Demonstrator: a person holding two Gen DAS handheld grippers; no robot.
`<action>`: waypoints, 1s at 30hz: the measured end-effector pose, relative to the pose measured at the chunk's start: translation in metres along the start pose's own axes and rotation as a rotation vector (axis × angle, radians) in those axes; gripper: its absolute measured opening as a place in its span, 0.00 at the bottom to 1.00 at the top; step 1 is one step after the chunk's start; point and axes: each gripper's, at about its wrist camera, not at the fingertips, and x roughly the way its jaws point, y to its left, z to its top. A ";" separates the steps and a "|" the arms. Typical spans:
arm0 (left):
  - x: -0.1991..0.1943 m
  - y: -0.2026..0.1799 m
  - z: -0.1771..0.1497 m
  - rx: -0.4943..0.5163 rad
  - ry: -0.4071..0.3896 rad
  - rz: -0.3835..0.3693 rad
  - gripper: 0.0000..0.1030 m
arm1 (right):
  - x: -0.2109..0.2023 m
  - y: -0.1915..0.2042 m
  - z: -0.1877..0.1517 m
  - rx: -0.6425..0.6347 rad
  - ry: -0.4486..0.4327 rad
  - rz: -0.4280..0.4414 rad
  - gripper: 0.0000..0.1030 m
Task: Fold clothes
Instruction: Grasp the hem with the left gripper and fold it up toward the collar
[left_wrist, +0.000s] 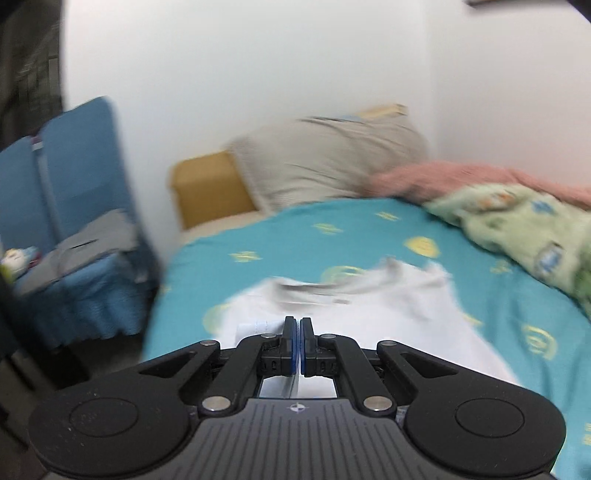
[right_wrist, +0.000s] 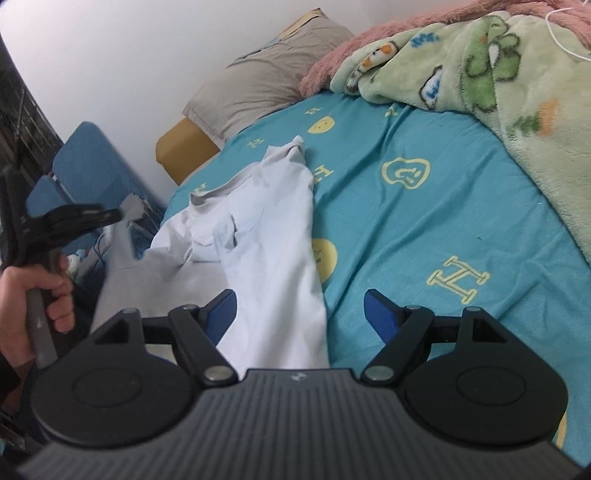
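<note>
Nearest to the right wrist camera, the right gripper (right_wrist: 300, 310) is seen with its jaws spread wide above the bed; nothing is pressed between them, although the lower part of the white shirt (right_wrist: 266, 236) lies under the left blue pad.

At the far left of this view, a hand (right_wrist: 33, 295) is seen around the grey handle of the left gripper (right_wrist: 120, 214). Its jaws are closed, and a piece of the shirt's fabric is pinched at their tip and lifted from the bed edge. In the left wrist view, the blue pads (left_wrist: 293, 343) are pressed together and a thin white edge of cloth is caught between them.

Further to the right, the shirt is spread on the teal sheet (right_wrist: 424, 229), which is printed with yellow faces and letters; the collar is turned toward the grey pillow (right_wrist: 269, 81). At the right side, a green fleece blanket (right_wrist: 517, 92) is heaped beside the pink blanket (right_wrist: 369, 37). A blue chair (left_wrist: 74, 184) is seen left of the bed.
</note>
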 end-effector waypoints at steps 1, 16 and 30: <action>0.006 -0.014 -0.003 0.007 0.015 -0.013 0.02 | 0.000 -0.002 0.000 0.005 -0.003 0.000 0.76; -0.091 -0.037 -0.050 -0.150 0.042 -0.065 0.61 | -0.004 -0.002 0.000 -0.042 -0.052 0.023 0.76; -0.254 -0.021 -0.122 -0.248 0.007 -0.025 0.69 | -0.055 0.043 -0.014 -0.256 -0.085 0.119 0.76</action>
